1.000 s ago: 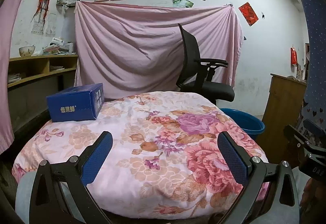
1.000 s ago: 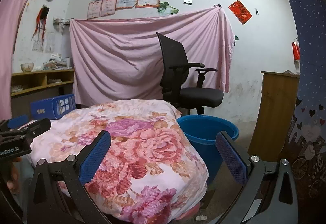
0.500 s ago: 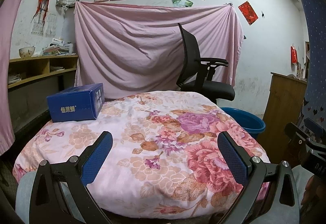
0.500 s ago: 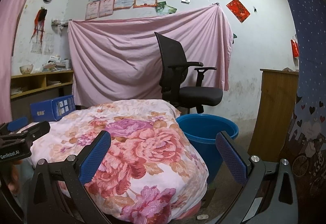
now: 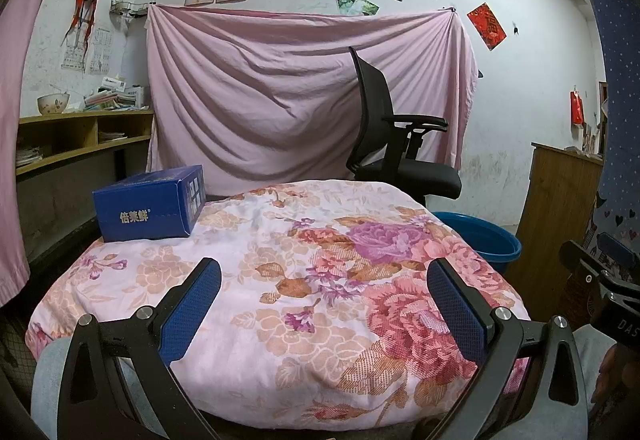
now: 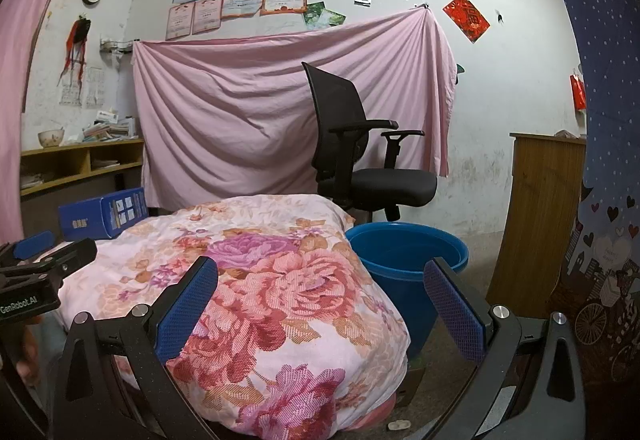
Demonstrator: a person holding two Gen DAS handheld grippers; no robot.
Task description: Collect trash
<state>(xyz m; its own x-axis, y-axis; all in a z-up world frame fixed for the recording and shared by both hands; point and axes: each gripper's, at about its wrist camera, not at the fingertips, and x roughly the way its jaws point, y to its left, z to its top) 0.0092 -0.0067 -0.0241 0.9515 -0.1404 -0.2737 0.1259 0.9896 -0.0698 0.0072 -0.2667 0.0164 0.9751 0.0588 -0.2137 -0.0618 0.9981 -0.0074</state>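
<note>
Box (image 5: 150, 203) sits far-left on quilt (image 5: 320, 280), well beyond left tool (image 5: 323, 292).

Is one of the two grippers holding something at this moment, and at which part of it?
Nothing is held. The left gripper and the right gripper are both open, with only the flowered cover between their fingers.

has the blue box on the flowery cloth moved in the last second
No. In the left wrist view the blue box sits at the same far-left spot on the floral cloth, unchanged against the pink sheet behind it.
</note>
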